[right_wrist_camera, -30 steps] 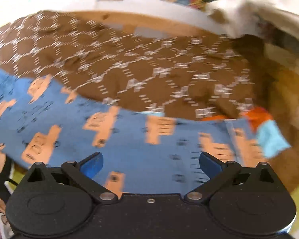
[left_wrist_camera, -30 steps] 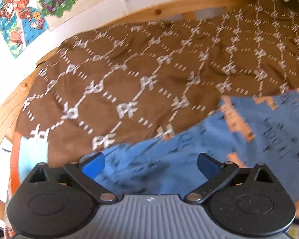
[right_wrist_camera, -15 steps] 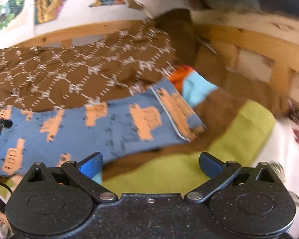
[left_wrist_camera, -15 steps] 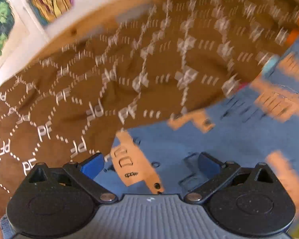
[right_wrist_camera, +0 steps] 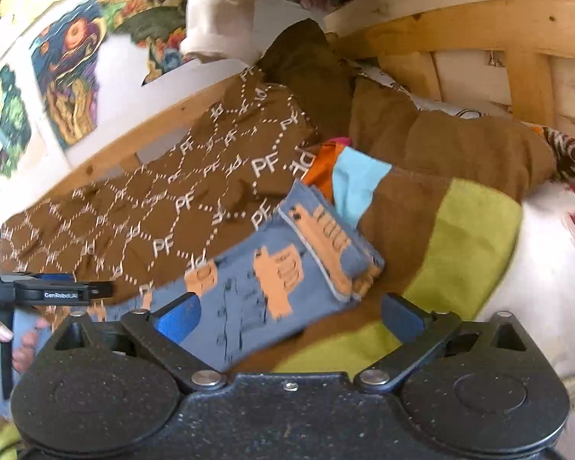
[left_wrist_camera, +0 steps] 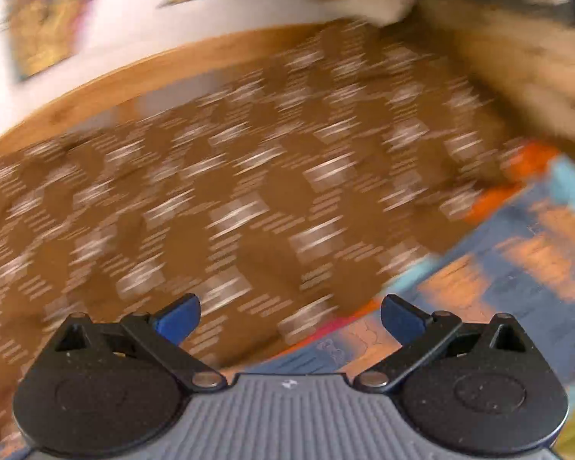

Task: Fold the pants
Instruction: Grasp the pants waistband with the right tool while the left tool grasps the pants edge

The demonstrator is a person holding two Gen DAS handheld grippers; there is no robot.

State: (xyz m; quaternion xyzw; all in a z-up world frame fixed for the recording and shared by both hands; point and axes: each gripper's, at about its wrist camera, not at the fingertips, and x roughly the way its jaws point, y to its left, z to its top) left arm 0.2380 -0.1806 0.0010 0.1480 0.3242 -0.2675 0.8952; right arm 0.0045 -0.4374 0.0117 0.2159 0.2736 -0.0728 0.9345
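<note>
right tool (right_wrist_camera: 290,316): lower centre of the right wrist view, blue fingers spread wide, nothing between them; it hovers over the hem end of the pants.
left tool (left_wrist_camera: 290,316): lower centre of the left wrist view, fingers likewise spread and empty; that view is heavily blurred.
left tool, seen from the right (right_wrist_camera: 63,291): a black arm at the left edge, over the other end of the pants, with a hand (right_wrist_camera: 4,339) just below it.
pants (right_wrist_camera: 272,280): blue with orange print, lying flat across the middle of the frame on a brown patterned blanket (right_wrist_camera: 161,207); hem end points upper right.
bed frame (right_wrist_camera: 475,19): wooden rail in the upper right.
green cloth (right_wrist_camera: 464,245): right of centre, beside the hem.
step: judged to be between grasps, each tool near one end.
next move: likely close a tool on the hem edge; the thin layers need a pinch through both.
containers: none in view.
</note>
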